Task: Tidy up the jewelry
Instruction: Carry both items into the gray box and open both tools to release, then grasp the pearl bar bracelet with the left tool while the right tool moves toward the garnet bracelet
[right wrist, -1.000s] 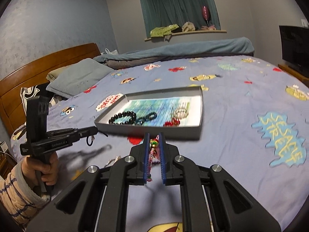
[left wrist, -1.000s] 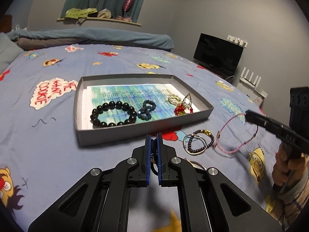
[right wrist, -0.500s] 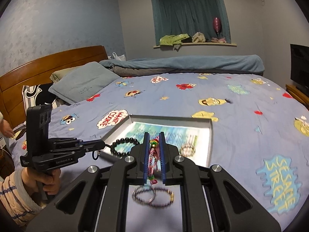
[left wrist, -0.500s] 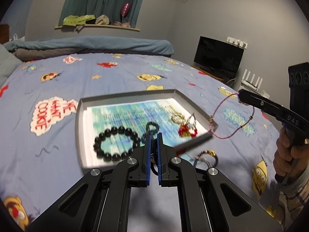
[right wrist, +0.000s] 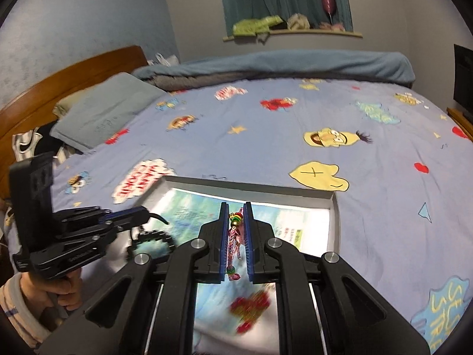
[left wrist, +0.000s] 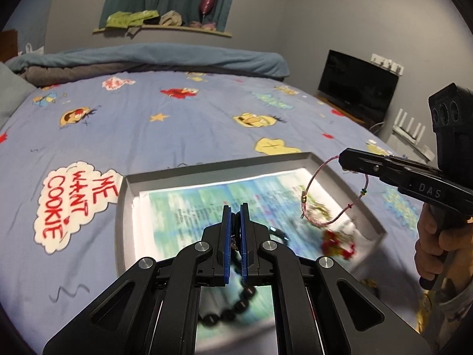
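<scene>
A grey shallow tray (left wrist: 207, 169) with a blue-green printed liner lies on the bed; it also shows in the right wrist view (right wrist: 334, 207). My right gripper (right wrist: 235, 207) is shut on a pink cord bracelet (left wrist: 334, 222) that hangs over the tray's right part. My left gripper (left wrist: 235, 207) is shut on a thin dark cord bracelet (right wrist: 159, 217) above the tray's near left part. A black bead bracelet (left wrist: 233, 307) and red bead jewelry (left wrist: 337, 245) lie in the tray, blurred.
The bed has a blue cartoon-print sheet (left wrist: 177, 112). A grey pillow (right wrist: 103, 112) and wooden headboard (right wrist: 68, 74) are at the left, a folded blanket (left wrist: 147, 59) at the far side, a TV (left wrist: 357, 85) at the right.
Both grippers have moved forward and up over the tray, each carrying its bracelet. The bracelets left lying on the sheet in front of the tray have passed out of view.
</scene>
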Demonstrator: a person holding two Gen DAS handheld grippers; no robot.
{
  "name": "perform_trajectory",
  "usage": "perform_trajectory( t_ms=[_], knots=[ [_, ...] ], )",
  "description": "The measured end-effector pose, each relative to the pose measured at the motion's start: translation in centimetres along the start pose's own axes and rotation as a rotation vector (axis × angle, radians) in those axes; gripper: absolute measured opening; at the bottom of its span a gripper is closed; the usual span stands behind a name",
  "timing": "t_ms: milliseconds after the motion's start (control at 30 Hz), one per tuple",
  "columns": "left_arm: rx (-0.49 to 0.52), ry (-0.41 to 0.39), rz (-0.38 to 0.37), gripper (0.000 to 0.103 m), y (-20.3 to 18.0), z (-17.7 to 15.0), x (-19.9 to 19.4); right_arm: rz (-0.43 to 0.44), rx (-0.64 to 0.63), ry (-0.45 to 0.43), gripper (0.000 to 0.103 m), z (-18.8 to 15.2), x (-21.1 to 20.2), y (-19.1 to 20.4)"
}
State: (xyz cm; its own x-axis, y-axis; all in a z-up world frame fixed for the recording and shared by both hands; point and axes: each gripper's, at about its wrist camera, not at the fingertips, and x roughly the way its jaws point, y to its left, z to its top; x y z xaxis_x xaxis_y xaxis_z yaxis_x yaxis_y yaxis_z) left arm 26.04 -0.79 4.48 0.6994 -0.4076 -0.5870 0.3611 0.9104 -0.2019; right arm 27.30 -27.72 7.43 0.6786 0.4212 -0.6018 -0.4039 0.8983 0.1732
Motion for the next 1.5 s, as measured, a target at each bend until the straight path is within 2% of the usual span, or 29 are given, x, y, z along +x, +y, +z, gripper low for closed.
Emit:
perform_trajectory(
  t_ms=[200,467,600,667,700,733,767,800,933,1267,1500],
  knots=[
    [-0.011,0.043,0.030,0.006,1.2,0.8,2.8,-0.042,0.041,0.073,0.010,0.6,3.9,-2.1],
    [0.004,0.079,0.062,0.007,1.7,0.3,4.2,-0.073,0.053,0.102,0.010,0.1,5.2,-3.2],
    [0.015,0.055,0.080,0.033,1.4,0.3,3.6,-0.059,0.069,0.094,0.020,-0.1,4.8,-3.5],
    [0.009,0.051,0.082,0.034,1.5,0.3,3.2,-0.051,0.077,0.081,0.025,-0.2,4.1,-3.5],
    [0.005,0.048,0.080,0.040,1.5,0.1,2.9,-0.049,0.078,0.072,0.028,-0.2,3.8,-3.5],
    [0.004,0.043,0.080,0.056,1.5,0.1,2.8,-0.047,0.076,0.058,0.032,-0.3,3.3,-3.4],
    [0.009,0.027,0.089,0.063,1.4,-0.1,2.4,-0.052,0.075,0.052,0.034,-0.3,3.1,-3.4],
    [0.011,0.020,0.096,0.065,1.3,-0.2,2.2,-0.055,0.076,0.047,0.034,-0.3,2.8,-3.3],
    [-0.002,0.001,0.064,0.065,1.1,-0.7,0.9,-0.035,0.082,0.015,0.034,-1.0,1.0,-3.0],
    [-0.033,-0.057,0.015,0.065,-0.3,-3.2,-4.3,0.007,0.105,-0.097,0.034,-5.3,-5.8,-1.1],
    [-0.038,-0.052,-0.002,0.065,-2.0,-6.7,-7.0,-0.003,0.112,-0.103,0.038,-9.5,-8.2,0.5]
  ],
)
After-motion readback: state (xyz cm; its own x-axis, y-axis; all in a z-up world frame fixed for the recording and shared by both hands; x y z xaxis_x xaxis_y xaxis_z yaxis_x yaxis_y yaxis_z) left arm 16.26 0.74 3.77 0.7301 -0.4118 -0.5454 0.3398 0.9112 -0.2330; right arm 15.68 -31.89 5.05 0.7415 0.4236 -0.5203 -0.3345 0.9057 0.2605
